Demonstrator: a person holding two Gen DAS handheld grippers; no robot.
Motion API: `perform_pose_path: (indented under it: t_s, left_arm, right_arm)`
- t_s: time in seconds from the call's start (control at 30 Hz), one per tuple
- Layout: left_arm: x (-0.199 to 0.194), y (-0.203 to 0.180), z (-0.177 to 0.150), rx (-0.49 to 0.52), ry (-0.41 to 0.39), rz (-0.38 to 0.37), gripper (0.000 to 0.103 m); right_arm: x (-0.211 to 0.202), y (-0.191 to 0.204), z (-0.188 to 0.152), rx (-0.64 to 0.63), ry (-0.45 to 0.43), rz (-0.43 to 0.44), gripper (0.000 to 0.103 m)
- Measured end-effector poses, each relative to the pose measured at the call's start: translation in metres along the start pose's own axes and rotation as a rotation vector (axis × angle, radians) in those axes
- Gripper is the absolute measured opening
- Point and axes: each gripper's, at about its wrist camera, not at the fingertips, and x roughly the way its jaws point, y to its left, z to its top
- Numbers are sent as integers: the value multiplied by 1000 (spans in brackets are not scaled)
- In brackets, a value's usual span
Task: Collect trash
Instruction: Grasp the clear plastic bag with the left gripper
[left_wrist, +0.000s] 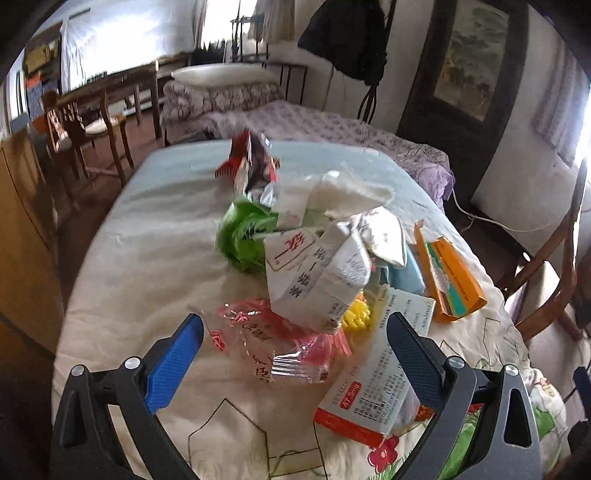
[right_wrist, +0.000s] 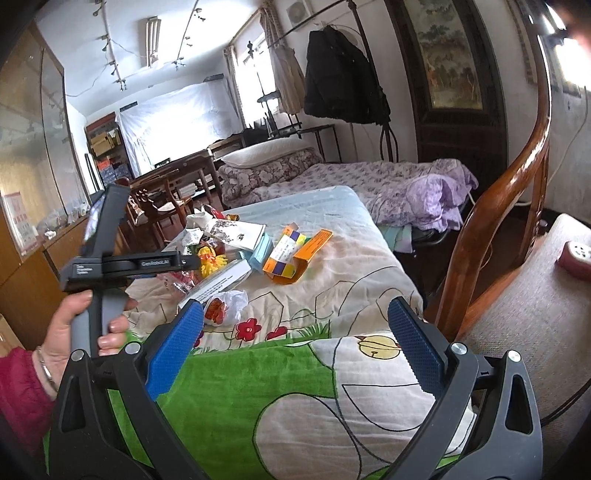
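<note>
The left claw (left_wrist: 295, 339) stood wide open and empty over the bed (left_wrist: 140, 258), a clear wrapper (left_wrist: 273, 347) between its fingers and the trash pile (left_wrist: 317, 258) just ahead. The right claw (right_wrist: 295, 328) gaped empty, the pile (right_wrist: 236, 251) well ahead to its left.

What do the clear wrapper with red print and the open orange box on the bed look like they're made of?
Clear wrapper with red print: thin plastic film, apparently; it is see-through, crinkled and glossy. Open orange box: likely printed cardboard, with flat stiff panels, folded edges and a matte look.
</note>
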Motion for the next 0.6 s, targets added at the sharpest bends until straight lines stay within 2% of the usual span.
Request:
perform_pose_path:
  t_s: [0.03, 0.1, 0.13, 0.17, 0.27, 0.37, 0.6]
  left_arm:
    - [1, 3, -1, -8, 7, -23, 81]
    - [-2, 6, -4, -14, 11, -61, 70]
    - [-4, 8, -5, -9, 10, -80, 56]
    - [-5, 8, -6, -4, 10, -99, 49]
    - [-18, 8, -10, 2, -29, -114, 48]
    - [-48, 6, -18, 9, -133, -130, 48]
    - [-109, 24, -53, -47, -279, -233, 49]
  right_arm:
    - [1, 2, 0, 5, 1, 4, 96]
    - [3, 1, 0, 14, 3, 11, 96]
    - [2, -1, 0, 18, 3, 13, 96]
    - [4, 2, -1, 21, 3, 14, 96]
    - [5, -8, -2, 22, 2, 13, 96]
    - [4, -9, -2, 24, 3, 11, 96]
    - [1, -18, -2, 26, 26, 11, 96]
